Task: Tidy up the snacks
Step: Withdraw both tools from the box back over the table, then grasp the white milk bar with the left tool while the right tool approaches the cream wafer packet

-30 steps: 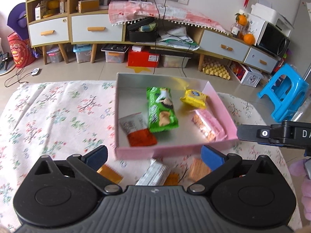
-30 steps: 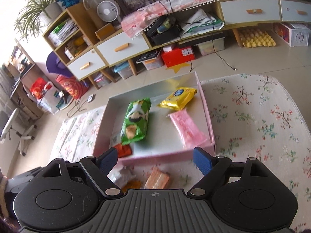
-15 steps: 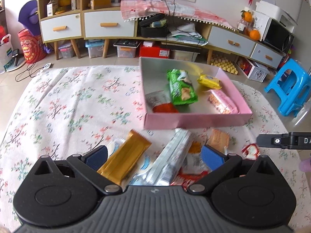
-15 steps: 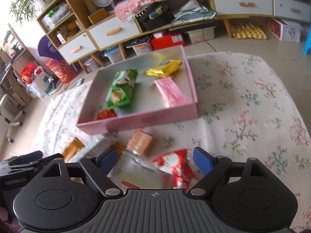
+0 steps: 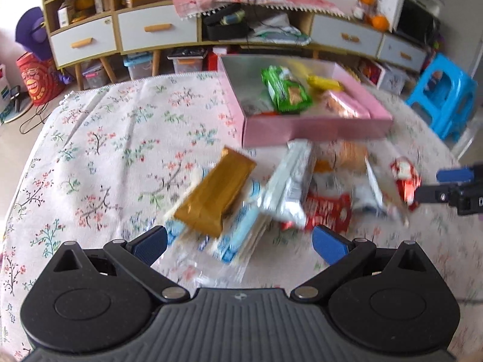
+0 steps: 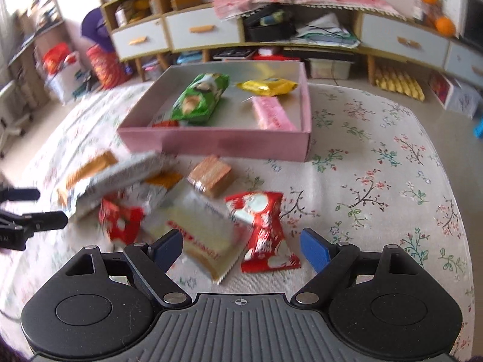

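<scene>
A table with a flowery cloth [image 5: 99, 138] fills most of both views. On the left part the cloth is bare. The left gripper [image 5: 238, 242] hangs over the near end of a pile of snacks, and its two blue fingers are spread wide with nothing pinched between them. Under it lie a gold packet [image 5: 214, 194] and a light blue packet [image 5: 241, 235], which sits partly under the gold one. Next to them is a long silver packet [image 5: 289, 187], a bit blurry.

Going right, there is a brown cookie pack [image 6: 211, 179], a pale yellow packet [image 6: 205, 235] and a red and white packet [image 6: 262, 229]. The right gripper [image 6: 241, 249] hangs over these last two, its fingers wide apart too, holding nothing.

Behind the pile sits a pink box [image 6: 217, 143]. Inside it are a green packet [image 6: 197, 99], a yellow packet [image 6: 267, 87] and a pink packet [image 6: 271, 114]. To the right of the box the cloth is bare again. A blue stool [image 5: 442, 93] stands on the floor past the table
</scene>
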